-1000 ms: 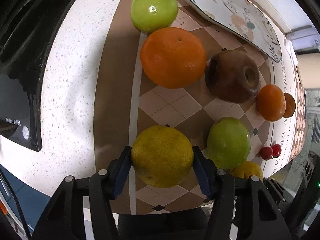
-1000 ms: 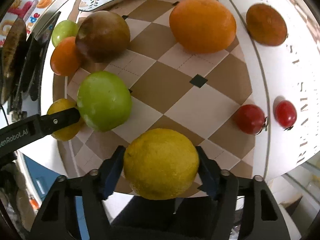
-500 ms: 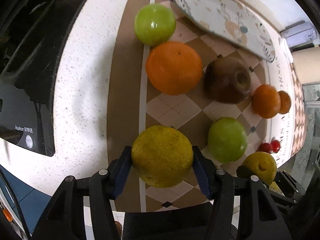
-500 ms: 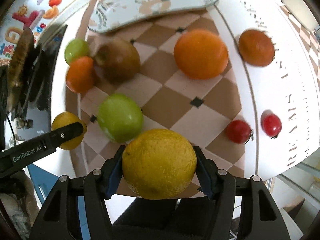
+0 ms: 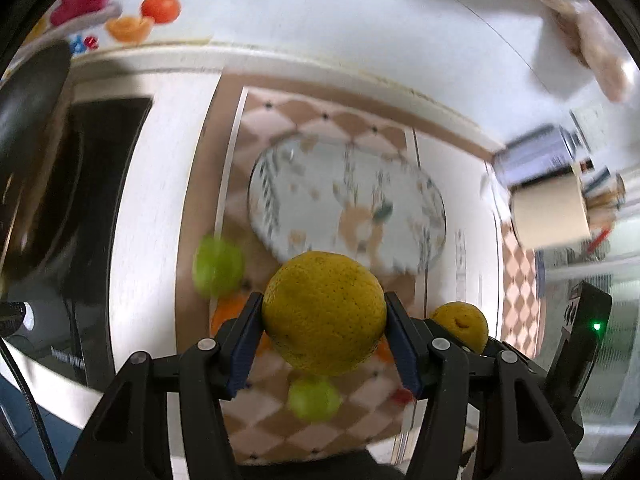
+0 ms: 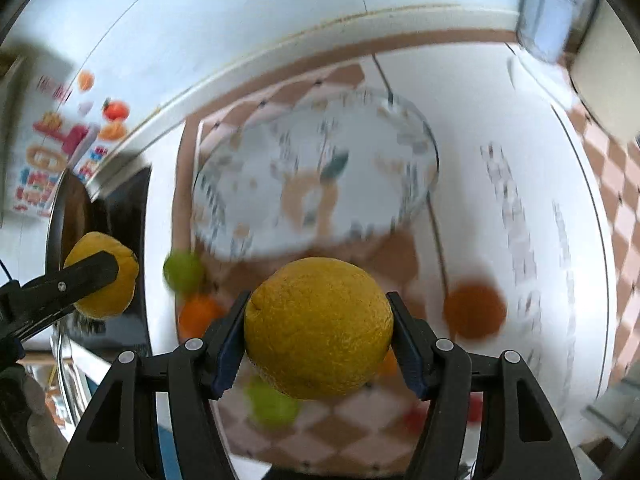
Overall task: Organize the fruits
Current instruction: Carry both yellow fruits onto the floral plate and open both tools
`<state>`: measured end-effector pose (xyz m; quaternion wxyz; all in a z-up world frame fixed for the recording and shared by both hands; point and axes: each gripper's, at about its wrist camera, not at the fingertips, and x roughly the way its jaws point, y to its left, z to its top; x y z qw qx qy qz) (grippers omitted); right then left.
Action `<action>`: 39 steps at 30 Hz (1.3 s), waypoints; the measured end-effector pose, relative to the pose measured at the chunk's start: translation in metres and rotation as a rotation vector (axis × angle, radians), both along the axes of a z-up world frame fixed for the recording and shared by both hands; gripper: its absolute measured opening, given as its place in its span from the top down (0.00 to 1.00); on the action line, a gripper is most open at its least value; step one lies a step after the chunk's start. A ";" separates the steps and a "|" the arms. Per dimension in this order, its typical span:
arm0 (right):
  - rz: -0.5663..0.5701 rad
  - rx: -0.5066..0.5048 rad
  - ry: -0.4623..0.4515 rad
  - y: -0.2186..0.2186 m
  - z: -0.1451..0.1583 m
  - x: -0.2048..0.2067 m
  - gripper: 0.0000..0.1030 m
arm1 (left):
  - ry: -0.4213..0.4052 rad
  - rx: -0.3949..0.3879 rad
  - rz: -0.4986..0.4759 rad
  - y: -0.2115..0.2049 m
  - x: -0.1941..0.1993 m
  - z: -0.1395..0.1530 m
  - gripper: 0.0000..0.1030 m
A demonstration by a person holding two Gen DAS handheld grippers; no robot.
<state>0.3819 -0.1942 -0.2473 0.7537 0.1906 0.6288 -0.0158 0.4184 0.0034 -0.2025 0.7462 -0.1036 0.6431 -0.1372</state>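
Yellow-green, pebbled skin on the round citrus point(image 5: 324, 312), pinched on both sides between the blue pads point(image 5: 245, 346) of the left gripper point(image 5: 324, 344); tongs partly open, closed only to the width of the fruit. Almost a ball, so no clear long axis to tell. Held in the air above the checkered mat point(image 5: 320, 428), nearer the camera than the oval plate point(image 5: 348, 196).

Yellow, finely dimpled skin on the lemon point(image 6: 318, 328), gripped the same way by the right gripper point(image 6: 318, 340), its tongs also about half open and pressed on both ends. Slightly oval, long axis lying across the picture from pad to pad, small nub at its left end. Also lifted, hanging in front of the near rim of the oval plate point(image 6: 316, 172).

Plate pale and glossy, painted with leaves and orange shapes, strongly blurred. Below and to the left of the plate, on the brown and cream diamond mat: blurred green fruit point(image 5: 218, 266), orange fruit point(image 6: 198, 314), a second green fruit point(image 5: 314, 398); to the lower right of the plate a darker orange fruit point(image 6: 474, 310) on the white part of the mat. Printed letters there, too smeared to read. Far left of the plate, a wall poster point(image 6: 60, 152) with cartoon fruit; writing not readable.
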 end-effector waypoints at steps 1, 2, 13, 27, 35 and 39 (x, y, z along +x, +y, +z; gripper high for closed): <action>0.007 -0.007 -0.001 -0.004 -0.003 0.018 0.35 | 0.005 0.011 0.002 -0.008 0.017 -0.004 0.46; 0.015 -0.017 -0.002 -0.008 -0.005 0.033 0.35 | 0.010 0.021 0.006 -0.014 0.025 -0.012 0.46; 0.140 -0.068 0.118 -0.009 -0.083 0.148 0.35 | 0.273 0.029 0.056 -0.045 0.134 -0.108 0.46; 0.218 -0.008 0.183 -0.013 -0.102 0.176 0.23 | 0.399 0.043 0.082 -0.047 0.149 -0.142 0.45; 0.214 -0.049 0.164 -0.017 -0.079 0.170 0.09 | 0.338 0.071 0.082 -0.046 0.152 -0.125 0.19; 0.202 -0.073 0.146 -0.022 -0.061 0.154 0.09 | 0.284 0.111 0.061 -0.044 0.147 -0.106 0.18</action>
